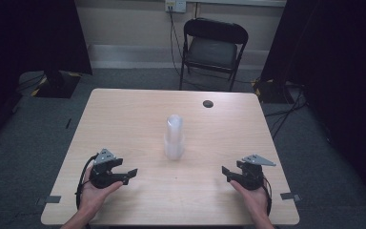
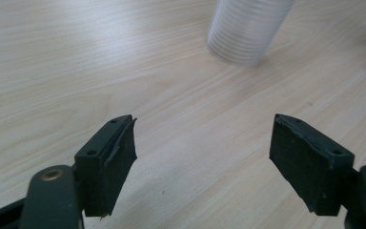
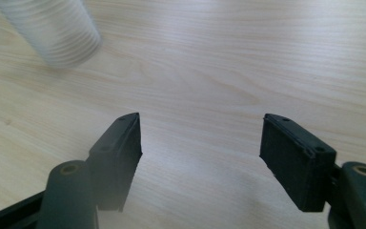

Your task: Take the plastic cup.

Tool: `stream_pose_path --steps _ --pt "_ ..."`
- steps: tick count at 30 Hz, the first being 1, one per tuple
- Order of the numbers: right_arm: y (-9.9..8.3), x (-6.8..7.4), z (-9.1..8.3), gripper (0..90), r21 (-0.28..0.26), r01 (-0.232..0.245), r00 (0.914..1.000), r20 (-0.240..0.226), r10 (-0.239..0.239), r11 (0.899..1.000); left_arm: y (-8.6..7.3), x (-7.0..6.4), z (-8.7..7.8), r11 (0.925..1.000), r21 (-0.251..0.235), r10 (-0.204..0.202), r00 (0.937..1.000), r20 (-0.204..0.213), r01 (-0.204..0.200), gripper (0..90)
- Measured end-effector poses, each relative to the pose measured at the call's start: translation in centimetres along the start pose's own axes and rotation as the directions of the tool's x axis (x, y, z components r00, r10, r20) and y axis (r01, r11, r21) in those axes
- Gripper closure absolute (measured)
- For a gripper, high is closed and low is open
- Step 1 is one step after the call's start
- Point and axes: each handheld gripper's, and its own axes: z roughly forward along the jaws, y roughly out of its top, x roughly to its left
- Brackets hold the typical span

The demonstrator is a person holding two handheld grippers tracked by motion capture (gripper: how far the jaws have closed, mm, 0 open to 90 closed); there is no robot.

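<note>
**Both grippers spread and waiting, cup stack upright between them**

Nearest the person, the left gripper (image 1: 132, 172) rests low over the near left part of the table (image 1: 124, 119), its jaws spread wide with nothing between them; in the left gripper view only bare wood shows between the pads. The right gripper (image 1: 225, 171) sits opposite at the near right, likewise wide open and empty, its jaws pointing inward toward the middle.

Farther out, near the table's centre, stands the stack of clear plastic cups (image 1: 174, 138), upright and apart from both grippers, roughly midway between them and a little beyond. In the left gripper view the stack (image 2: 248, 28) lies ahead and to the right of the jaws; in the right gripper view it (image 3: 52, 31) lies ahead and to the left.

The stack looks light, thin-walled and springy, probably easy to tip or crush and somewhat slick. A gentle squeeze across the ribbed wall low down should steady it; the upper cup could be taken near its rim. How many cups are nested is hard to tell, as the clear plastic blurs

Beyond the stack, a small dark disc (image 1: 208, 103) lies toward the far edge
</note>
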Motion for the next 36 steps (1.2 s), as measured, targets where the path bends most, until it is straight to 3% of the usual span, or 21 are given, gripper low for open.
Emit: stream_pose_path --steps 5,11,21,27,28,35,36 --pt "0.0 0.0 -0.1 31.5 -0.01 -0.007 0.9999 -0.013 0.007 1.0 0.1 0.0 0.1 1.0 0.003 0.004 1.0 -0.005 -0.004 24.1" --pt "0.1 0.2 0.0 33.8 -0.005 0.02 0.9996 -0.022 -0.02 1.0 0.1 -0.1 0.4 0.9998 0.018 0.005 1.0 -0.006 -0.005 24.2" --pt "0.6 1.4 -0.9 36.3 -0.05 0.032 0.9963 -0.078 -0.036 0.998 0.0 -0.4 -0.1 0.9998 0.01 0.016 0.9999 -0.001 -0.016 24.6" --pt "1.1 2.3 -1.3 40.6 -0.073 0.055 0.9907 -0.121 -0.064 0.996 0.0 -0.4 -0.1 0.9996 0.011 0.028 0.9996 -0.006 -0.027 24.7" --pt "1.3 2.6 -1.4 41.4 -0.078 0.065 0.9881 -0.134 -0.076 0.995 -0.1 -0.4 -0.1 0.9997 0.018 0.015 0.9999 0.001 -0.015 24.7" --pt "2.1 3.3 -1.4 41.2 -0.103 0.09 0.9811 -0.162 -0.106 0.991 -0.3 0.0 -0.6 0.9999 0.009 0.004 0.9998 -0.019 -0.004 24.9" --pt "2.6 3.6 -1.5 41.2 -0.112 0.113 0.9795 -0.154 -0.13 0.987 -0.3 0.0 -0.7 0.9999 0.007 0.01 0.9997 -0.022 -0.01 24.9"
